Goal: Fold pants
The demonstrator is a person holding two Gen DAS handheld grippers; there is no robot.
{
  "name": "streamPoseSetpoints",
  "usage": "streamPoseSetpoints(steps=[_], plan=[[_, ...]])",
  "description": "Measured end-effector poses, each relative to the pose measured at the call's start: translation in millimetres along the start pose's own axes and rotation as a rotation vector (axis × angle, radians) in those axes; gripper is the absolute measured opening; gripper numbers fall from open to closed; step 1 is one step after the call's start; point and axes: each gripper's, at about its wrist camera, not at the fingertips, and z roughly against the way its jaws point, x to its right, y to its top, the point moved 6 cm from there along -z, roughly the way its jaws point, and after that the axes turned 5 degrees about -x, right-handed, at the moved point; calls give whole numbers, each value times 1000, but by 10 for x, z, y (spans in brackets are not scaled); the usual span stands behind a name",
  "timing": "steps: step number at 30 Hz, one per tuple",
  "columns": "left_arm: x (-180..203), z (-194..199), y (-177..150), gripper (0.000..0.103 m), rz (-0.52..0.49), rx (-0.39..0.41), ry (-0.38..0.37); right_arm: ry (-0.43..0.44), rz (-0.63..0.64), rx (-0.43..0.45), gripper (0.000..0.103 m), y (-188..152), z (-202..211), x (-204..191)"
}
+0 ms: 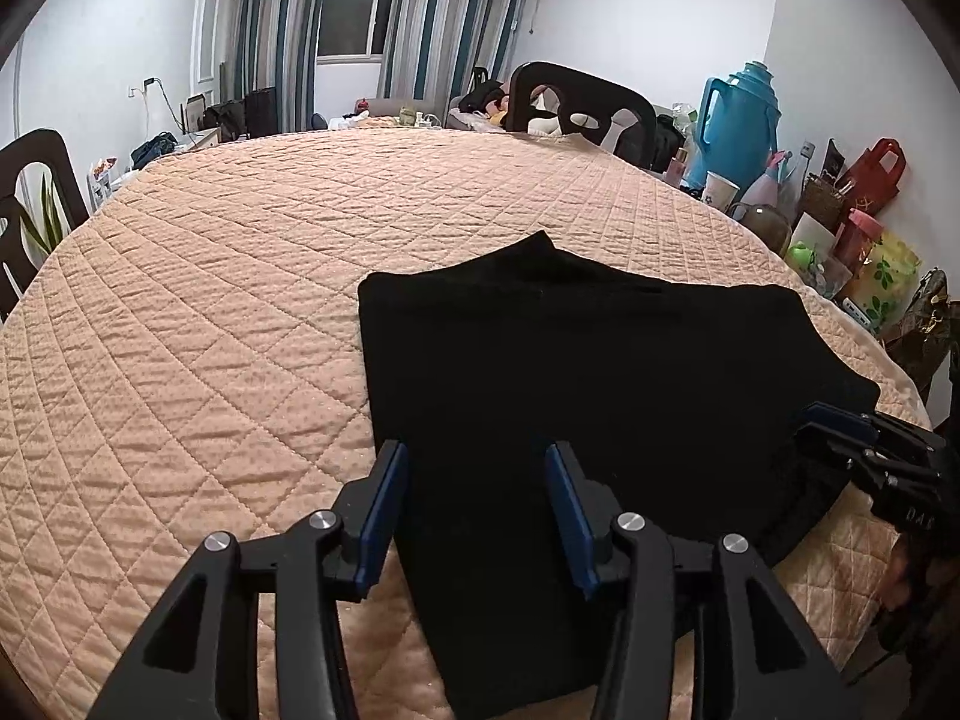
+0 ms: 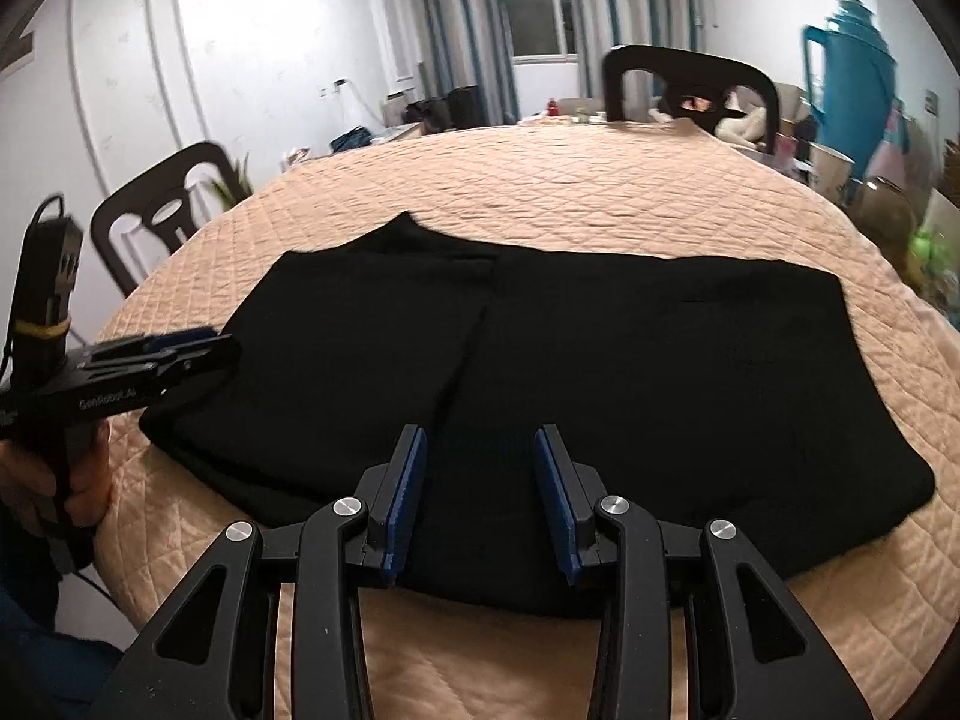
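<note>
1. On the counter [image 1: 180,300], which wears a peach quilted cover, the pants [image 1: 570,372] lie flat as a black folded slab near the near edge, toward the right side as the left wrist camera sees it.
2. From the right wrist camera the pants [image 2: 600,372] show a seam or fold line running from the far edge down toward the camera, and a small point of cloth juts out at the far left corner.
3. Left tongs [image 1: 474,510] are spread wide, blue pads apart, with nothing between them; they hover at the near left edge of the pants, one pad over the cover and the other over the black cloth.
4. Right tongs [image 2: 480,498] are likewise spread, gripping nothing, and sit over the near edge of the pants close to the fold line.
5. In the right wrist view the left tongs [image 2: 174,342] come in from the left at the pants' left corner, held by a hand [image 2: 54,480]; whether they touch the cloth there is hard to tell.
6. In the left wrist view the right tongs [image 1: 840,426] reach in from the right at the pants' right near corner.
7. Two dark chairs stand at the counter: one [image 1: 576,102] at the far side, one [image 1: 30,204] at the left.
8. A blue thermos [image 1: 744,120], a paper cup [image 1: 717,189] and bags crowd the right rim.
9. Striped curtains [image 1: 282,30] flank a window on the far wall.
</note>
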Motion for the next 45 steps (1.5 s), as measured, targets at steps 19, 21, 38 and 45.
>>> streamPoseSetpoints(steps=[19, 21, 38, 45], plan=[[8, 2, -17, 58, 0, 6, -31, 8, -582, 61, 49, -497, 555, 1147], [9, 2, -16, 58, 1, 7, -32, 34, -618, 71, 50, -458, 525, 1193], [-7, 25, -19, 60, 17, 11, -60, 43, -747, 195, 53, -182, 433, 1530], [-9, 29, -18, 60, 17, 12, -60, -11, -675, 145, 36, 99, 266, 1515]])
